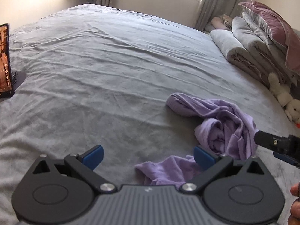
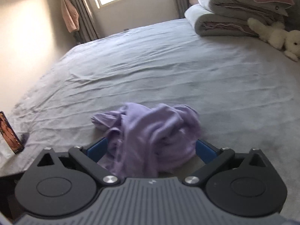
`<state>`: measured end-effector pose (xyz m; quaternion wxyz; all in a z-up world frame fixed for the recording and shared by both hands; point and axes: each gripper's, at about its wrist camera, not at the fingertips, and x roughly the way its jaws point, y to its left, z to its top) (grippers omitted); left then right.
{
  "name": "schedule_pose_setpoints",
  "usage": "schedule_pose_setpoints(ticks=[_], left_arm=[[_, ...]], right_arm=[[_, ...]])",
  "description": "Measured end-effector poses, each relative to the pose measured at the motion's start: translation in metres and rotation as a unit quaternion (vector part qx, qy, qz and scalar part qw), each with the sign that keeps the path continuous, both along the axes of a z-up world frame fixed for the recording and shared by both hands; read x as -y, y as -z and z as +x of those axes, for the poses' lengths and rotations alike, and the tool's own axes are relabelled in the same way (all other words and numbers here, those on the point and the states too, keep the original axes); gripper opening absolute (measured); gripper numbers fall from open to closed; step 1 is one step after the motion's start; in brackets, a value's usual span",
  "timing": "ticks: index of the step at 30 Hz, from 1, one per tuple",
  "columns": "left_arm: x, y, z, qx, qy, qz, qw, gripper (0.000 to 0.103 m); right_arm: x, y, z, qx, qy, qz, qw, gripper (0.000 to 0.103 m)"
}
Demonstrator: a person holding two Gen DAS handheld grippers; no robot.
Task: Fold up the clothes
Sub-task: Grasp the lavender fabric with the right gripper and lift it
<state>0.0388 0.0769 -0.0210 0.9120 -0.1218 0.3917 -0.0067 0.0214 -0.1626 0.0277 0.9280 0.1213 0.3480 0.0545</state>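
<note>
Both the left gripper (image 1: 148, 156) and right gripper (image 2: 151, 150) gape wide around the crumpled lilac garment (image 2: 150, 133) on the bed (image 2: 168, 71).

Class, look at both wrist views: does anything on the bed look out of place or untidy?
Yes. The lilac garment lies crumpled in a twisted heap on the grey bed sheet, not laid flat. Both tools, left and right, are open; the heap sits between the right tool's fingers.

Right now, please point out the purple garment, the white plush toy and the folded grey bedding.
purple garment (image 2: 150, 131): right wrist view, middle of the crumpled heap.
white plush toy (image 2: 277, 35): right wrist view, its body.
folded grey bedding (image 1: 241, 43): left wrist view, rolled upper fold.
</note>
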Motion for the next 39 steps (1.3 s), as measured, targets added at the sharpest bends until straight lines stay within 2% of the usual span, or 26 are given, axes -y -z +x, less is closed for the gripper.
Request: schedule_pose_setpoints(ticks=[2, 4, 6, 9, 14, 16, 21, 26, 34, 39], left_arm=[[-0.004, 0.003, 0.002, -0.006, -0.008, -0.009, 0.9999, 0.102], [-0.007, 0.006, 0.003, -0.013, -0.014, -0.021, 0.9996, 0.102], [-0.009, 0.008, 0.004, -0.016, -0.02, -0.029, 0.9992, 0.102], [-0.011, 0.01, 0.005, -0.025, -0.016, -0.043, 0.9986, 0.102], [-0.009, 0.01, 0.006, -0.031, 0.003, -0.041, 0.9987, 0.102], [-0.01, 0.01, 0.007, -0.029, 0.003, -0.031, 0.9991, 0.102], [-0.019, 0.009, 0.008, -0.031, -0.015, -0.029, 0.999, 0.102], [-0.027, 0.009, 0.009, -0.034, -0.035, -0.03, 0.9984, 0.102], [-0.029, 0.012, 0.01, -0.04, -0.039, -0.031, 0.998, 0.102], [-0.029, 0.013, 0.01, -0.043, -0.034, -0.033, 0.998, 0.102]], right_arm=[[-0.007, 0.002, 0.003, -0.004, -0.008, 0.0, 1.0, 0.092], [-0.015, 0.009, 0.007, -0.021, -0.014, -0.001, 1.0, 0.079], [-0.021, 0.017, 0.011, -0.035, -0.02, 0.0, 0.999, 0.071], [-0.025, 0.027, 0.015, -0.047, -0.025, -0.008, 0.999, 0.064], [-0.021, 0.025, 0.009, -0.049, -0.019, -0.015, 0.999, 0.063], [-0.018, 0.018, 0.004, -0.032, -0.019, -0.022, 0.999, 0.064], [-0.015, 0.002, -0.012, 0.003, -0.055, -0.001, 0.998, 0.064], [-0.027, 0.01, -0.013, -0.016, -0.095, 0.024, 0.995, 0.065], [-0.054, 0.03, -0.007, -0.048, -0.118, -0.01, 0.992, 0.076], [-0.067, 0.043, -0.003, -0.052, -0.116, -0.054, 0.99, 0.079]])
